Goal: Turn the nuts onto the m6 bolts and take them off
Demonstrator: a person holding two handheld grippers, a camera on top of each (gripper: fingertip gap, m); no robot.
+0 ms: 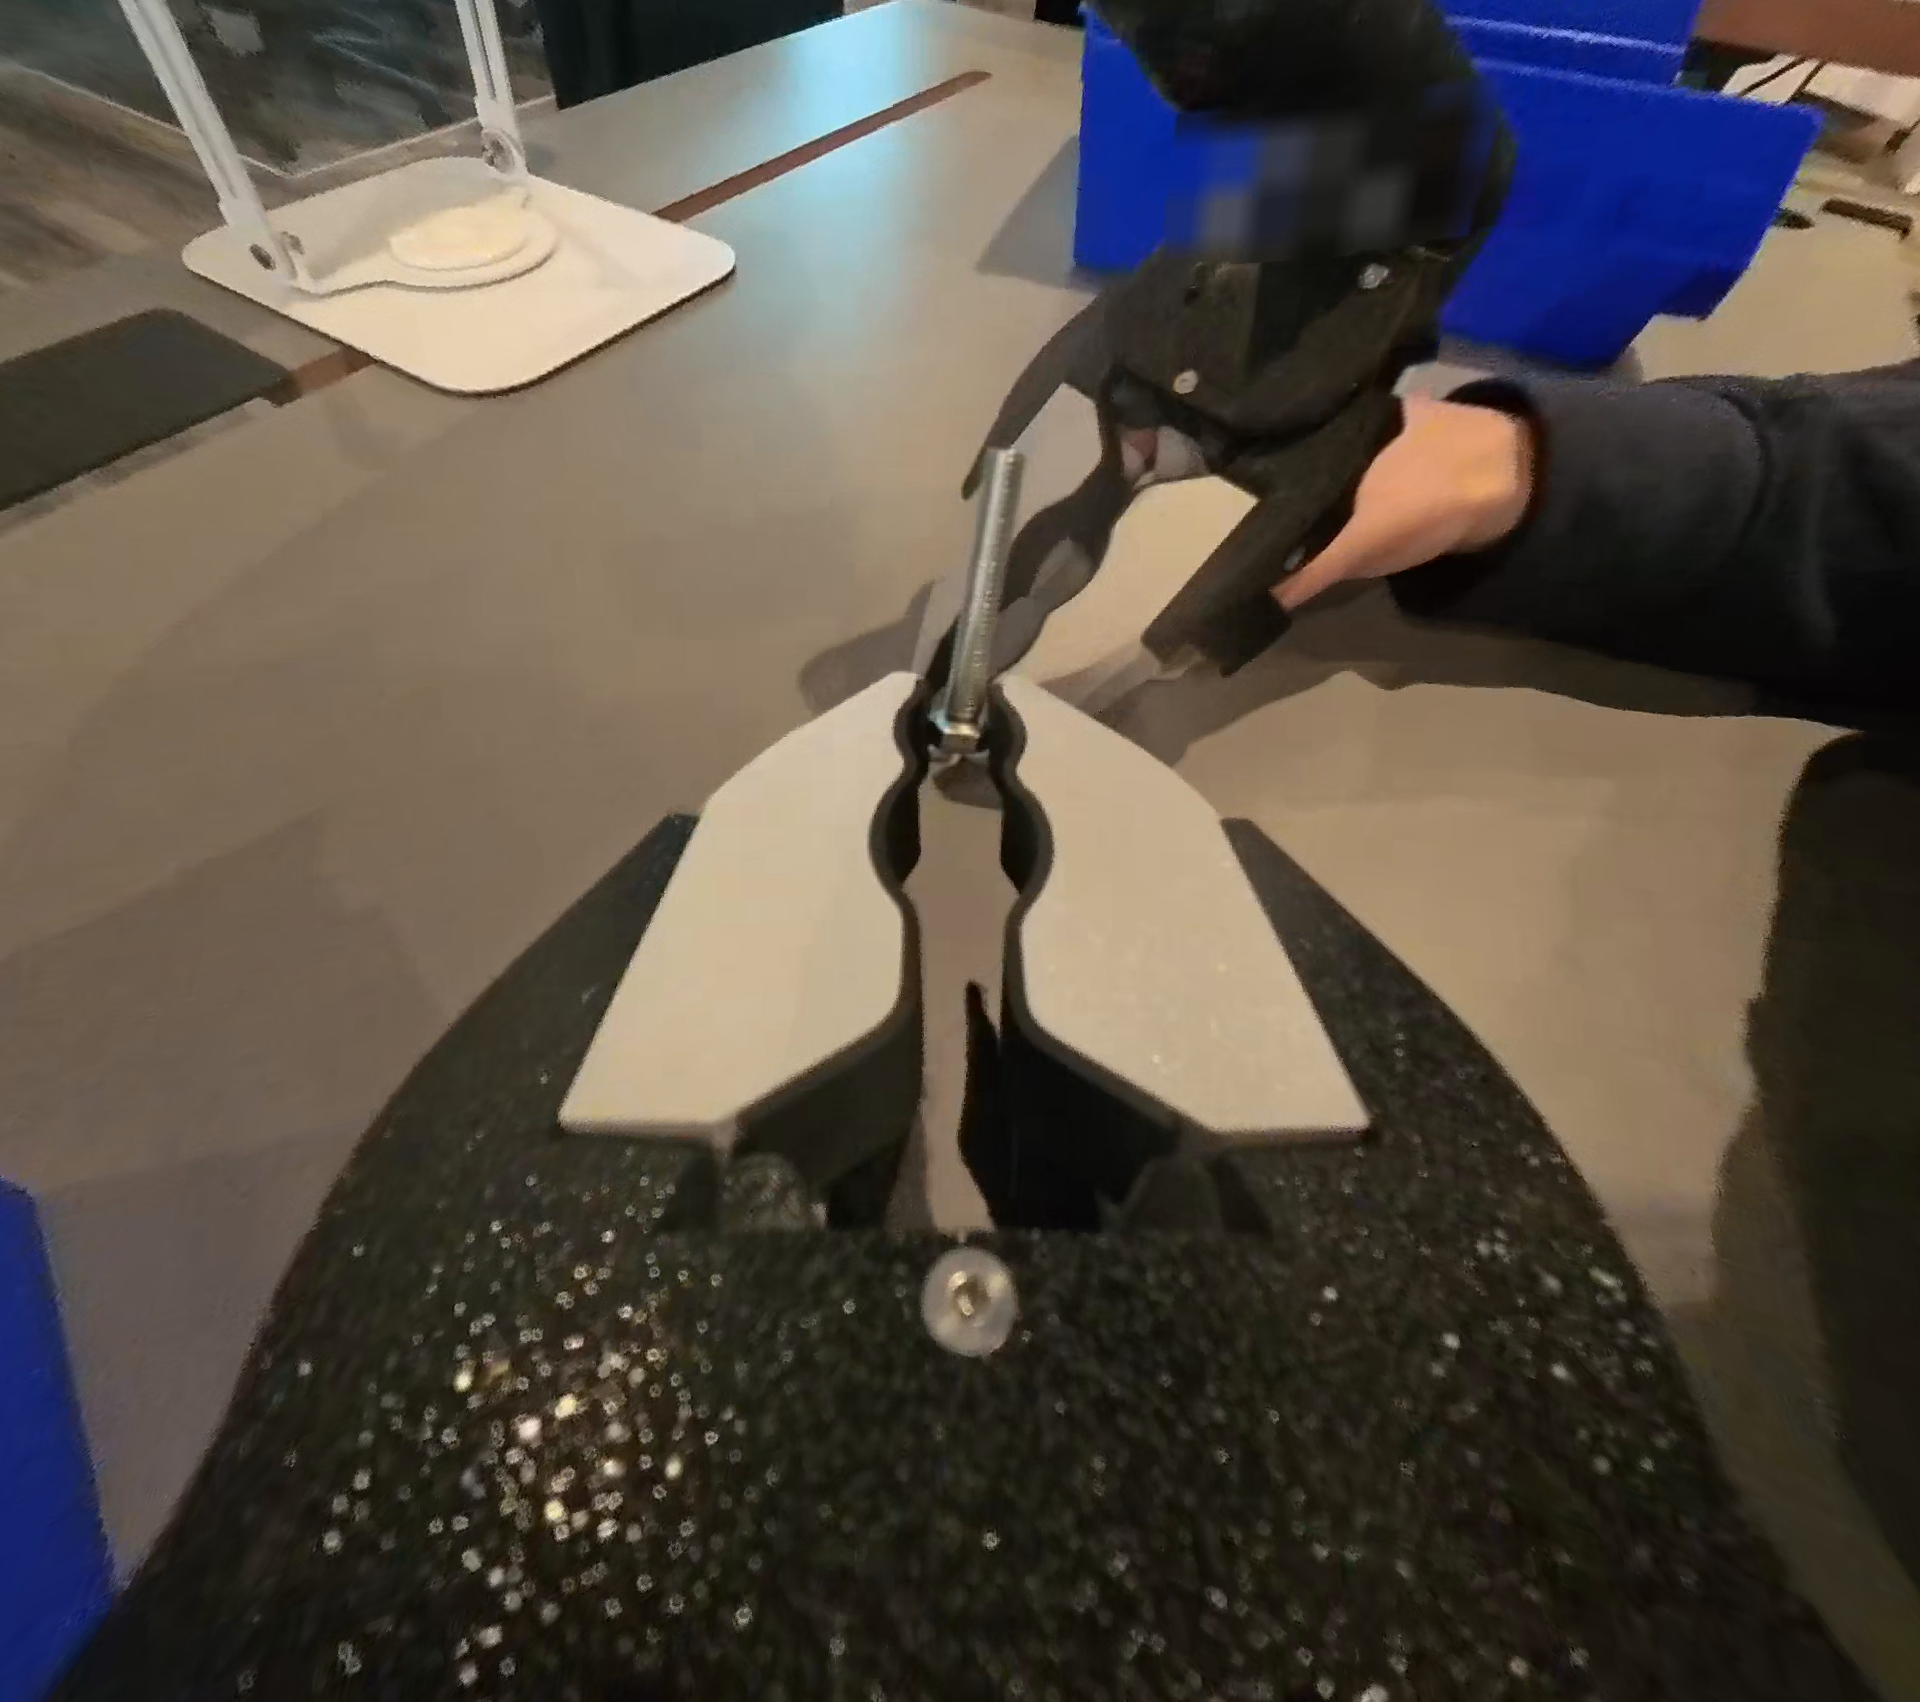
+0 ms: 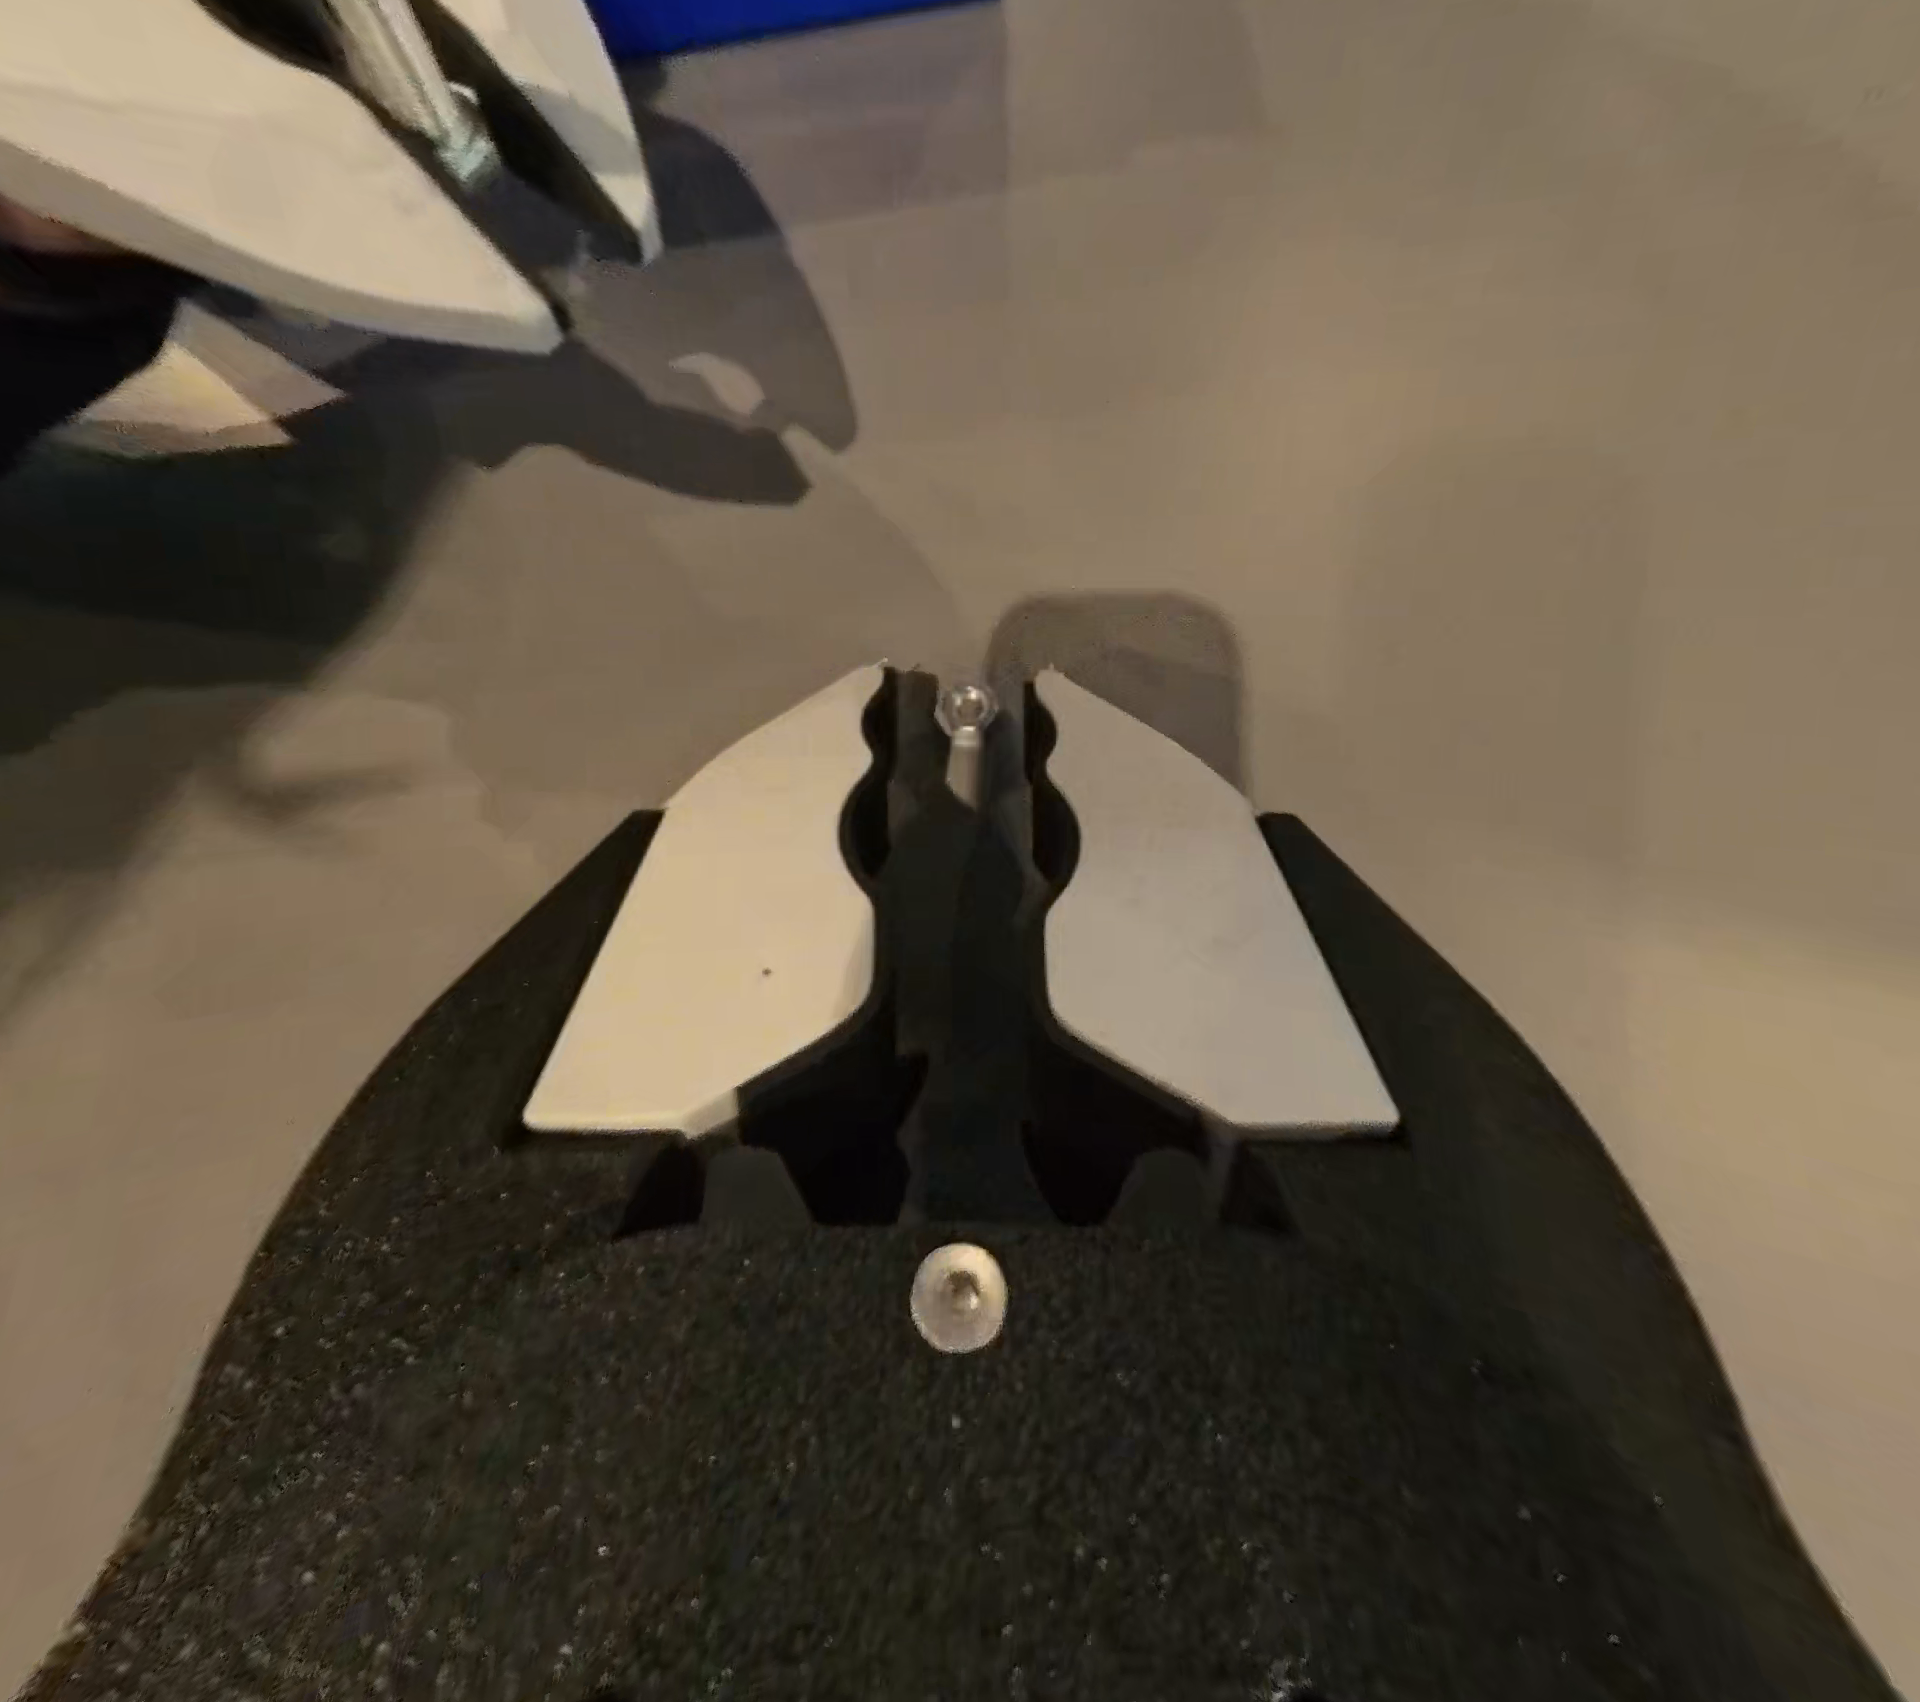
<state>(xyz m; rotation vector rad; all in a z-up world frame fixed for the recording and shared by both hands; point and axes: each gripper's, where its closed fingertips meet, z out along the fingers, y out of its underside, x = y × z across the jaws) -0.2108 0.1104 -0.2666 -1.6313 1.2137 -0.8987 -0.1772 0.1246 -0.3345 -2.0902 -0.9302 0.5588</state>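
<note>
The left claw (image 1: 961, 743) is closed on the head end of a long bolt (image 1: 985, 582), pinching it at the hex head with the threaded shank standing nearly upright and leaning slightly away, its lower end close over the grey worktop (image 1: 416, 613). The right claw (image 2: 961, 696) is parted only narrowly and has a small silver nut (image 2: 966, 704) sitting between its tips; whether the tips actually pinch it I cannot tell. In the left wrist view that right claw comes in from the far side, steered by a hand (image 1: 1455, 489) in a dark sleeve, its tips just beside the shank. Going by size, the surroundings are a blue bin (image 1: 1558, 198) well beyond the work, a white stand (image 1: 468, 270) far to the left, and a dark pad (image 1: 114, 395) at the worktop's edge; none blocks the approach. The bolt is probably stiff, smooth steel, light but liable to pivot in a grip this near one end, so holding low at the hex flats seems sound. The nut is probably tiny, slick and easily dropped; it is best taken across opposite flats and kept square to the thread, or it may cross-thread.
</note>
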